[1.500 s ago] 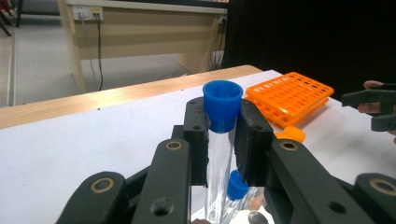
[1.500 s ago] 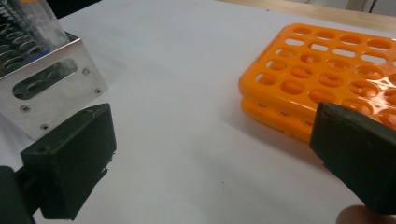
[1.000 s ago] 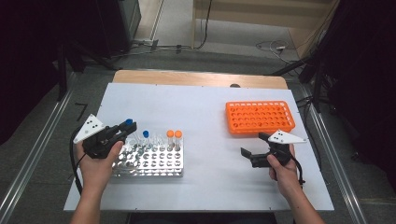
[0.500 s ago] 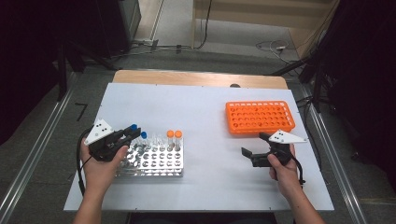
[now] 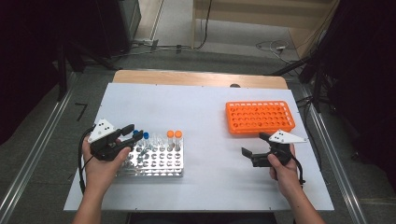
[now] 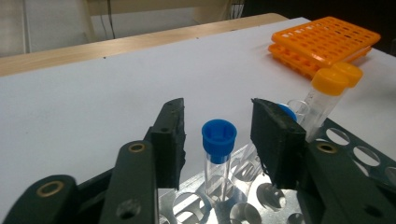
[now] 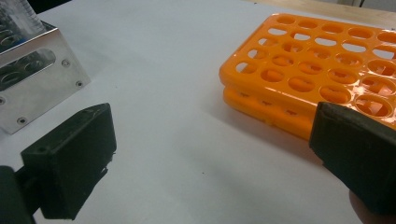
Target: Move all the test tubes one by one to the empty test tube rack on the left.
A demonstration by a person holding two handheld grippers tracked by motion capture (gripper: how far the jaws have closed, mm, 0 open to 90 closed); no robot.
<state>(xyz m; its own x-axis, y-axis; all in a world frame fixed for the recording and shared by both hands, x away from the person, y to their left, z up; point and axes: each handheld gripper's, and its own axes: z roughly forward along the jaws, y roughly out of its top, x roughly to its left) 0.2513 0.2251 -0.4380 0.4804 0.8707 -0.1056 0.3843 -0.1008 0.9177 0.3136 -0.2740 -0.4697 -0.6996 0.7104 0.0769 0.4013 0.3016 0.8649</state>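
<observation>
Over the metal rack (image 5: pixel 152 161) at the surface's left, the left tongs (image 6: pixel 217 135) stand open astride a blue-capped tube (image 6: pixel 218 156) seated upright in its hole, not touching it, likely lined up to grip the cap. Right tongs (image 5: pixel 254 147) wait wide apart, holding nothing, beside the orange rack (image 5: pixel 259 117), probably the tube's destination.

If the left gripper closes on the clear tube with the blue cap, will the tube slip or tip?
The clear plastic tube with the blue cap looks smooth, so it may slip; the ridged cap probably grips better. It stands upright in the shiny metal rack, so tipping seems unlikely. The left gripper brackets it, open.
</observation>
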